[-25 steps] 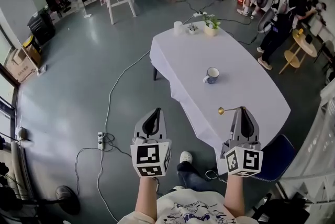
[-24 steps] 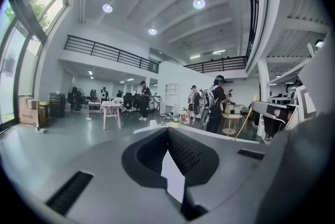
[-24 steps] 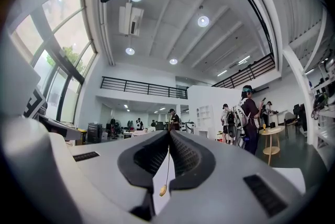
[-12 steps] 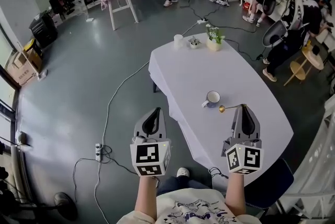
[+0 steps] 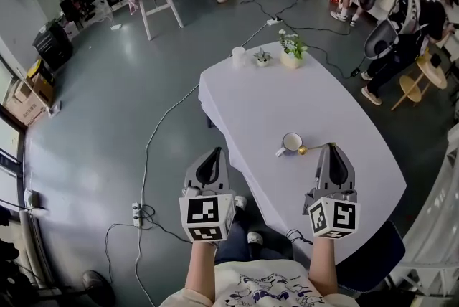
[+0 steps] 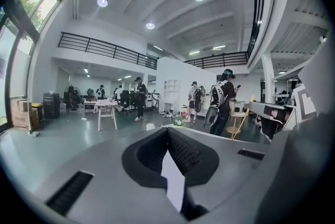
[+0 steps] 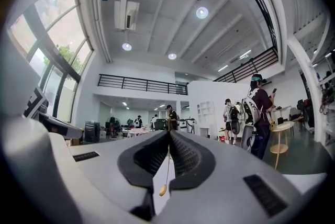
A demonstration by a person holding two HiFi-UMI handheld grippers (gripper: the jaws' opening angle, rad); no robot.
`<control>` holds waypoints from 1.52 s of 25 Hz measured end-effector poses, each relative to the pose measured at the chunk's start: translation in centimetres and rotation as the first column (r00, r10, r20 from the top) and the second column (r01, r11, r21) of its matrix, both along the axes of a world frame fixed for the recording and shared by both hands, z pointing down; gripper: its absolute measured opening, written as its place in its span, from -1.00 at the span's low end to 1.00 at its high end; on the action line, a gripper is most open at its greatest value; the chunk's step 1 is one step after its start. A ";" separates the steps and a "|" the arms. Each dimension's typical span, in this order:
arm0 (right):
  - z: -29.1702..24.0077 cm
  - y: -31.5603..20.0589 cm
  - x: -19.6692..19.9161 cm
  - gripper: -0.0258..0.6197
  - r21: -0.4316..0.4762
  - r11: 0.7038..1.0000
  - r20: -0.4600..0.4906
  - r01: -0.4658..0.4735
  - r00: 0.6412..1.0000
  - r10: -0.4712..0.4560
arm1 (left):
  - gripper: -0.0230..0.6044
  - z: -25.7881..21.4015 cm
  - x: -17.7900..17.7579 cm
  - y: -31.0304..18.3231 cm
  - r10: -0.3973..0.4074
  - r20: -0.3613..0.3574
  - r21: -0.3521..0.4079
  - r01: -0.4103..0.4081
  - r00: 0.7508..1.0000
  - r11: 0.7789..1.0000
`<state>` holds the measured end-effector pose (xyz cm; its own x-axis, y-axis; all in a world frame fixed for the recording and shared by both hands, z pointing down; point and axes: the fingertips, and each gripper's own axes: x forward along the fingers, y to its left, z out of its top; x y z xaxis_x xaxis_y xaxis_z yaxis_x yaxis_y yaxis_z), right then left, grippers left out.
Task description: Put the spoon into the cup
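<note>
A white cup [image 5: 291, 143] with a blue outside stands on the white-clothed table [image 5: 272, 97], near its front edge. My right gripper [image 5: 331, 147] is shut on the handle of a gold spoon [image 5: 311, 149]. The spoon lies level and points left, and its bowl hangs just right of the cup's rim. In the right gripper view the thin spoon [image 7: 163, 190] runs between the closed jaws of the right gripper [image 7: 169, 133]. My left gripper [image 5: 213, 152] is shut and empty, out over the floor left of the table. In its own view the left gripper [image 6: 168, 130] shows both pads meeting.
A potted plant [image 5: 290, 49], a smaller pot [image 5: 262, 57] and a white tumbler [image 5: 238, 56] stand at the table's far end. A cable and power strip [image 5: 136, 211] lie on the floor to the left. People stand at the back right by a round side table [image 5: 423, 76].
Both grippers have moved forward toward the table. The cup now sits closer, and the spoon's bowl has come up next to the cup's rim.
</note>
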<state>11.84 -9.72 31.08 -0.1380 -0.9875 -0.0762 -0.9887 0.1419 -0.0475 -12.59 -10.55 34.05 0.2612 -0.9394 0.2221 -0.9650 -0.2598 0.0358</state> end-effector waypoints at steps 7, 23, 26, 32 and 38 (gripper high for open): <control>2.6 -8.0 0.5 -0.85 -0.037 0.998 -0.006 -0.045 0.999 0.045 | -0.88 2.7 0.8 -9.5 0.053 -0.006 -0.031 -0.053 0.999 0.998; 7.2 -26.0 4.2 -0.85 -0.111 0.956 0.002 -0.270 0.962 0.272 | -0.88 6.5 6.8 -33.2 0.307 0.000 -0.084 -0.306 0.952 0.948; 8.0 -27.5 5.0 -0.85 -0.127 0.942 0.000 -0.312 0.949 0.314 | -0.88 7.5 8.2 -35.8 0.357 -0.002 -0.100 -0.355 0.934 0.929; 10.6 -29.3 6.5 -0.85 -0.170 0.905 0.007 -0.391 0.917 0.398 | -0.88 9.8 11.3 -39.4 0.465 0.002 -0.133 -0.460 0.885 0.878; 12.5 -29.9 7.4 -0.85 -0.205 0.880 0.028 -0.429 0.896 0.443 | -0.88 12.1 13.9 -41.1 0.538 0.002 -0.168 -0.530 0.843 0.831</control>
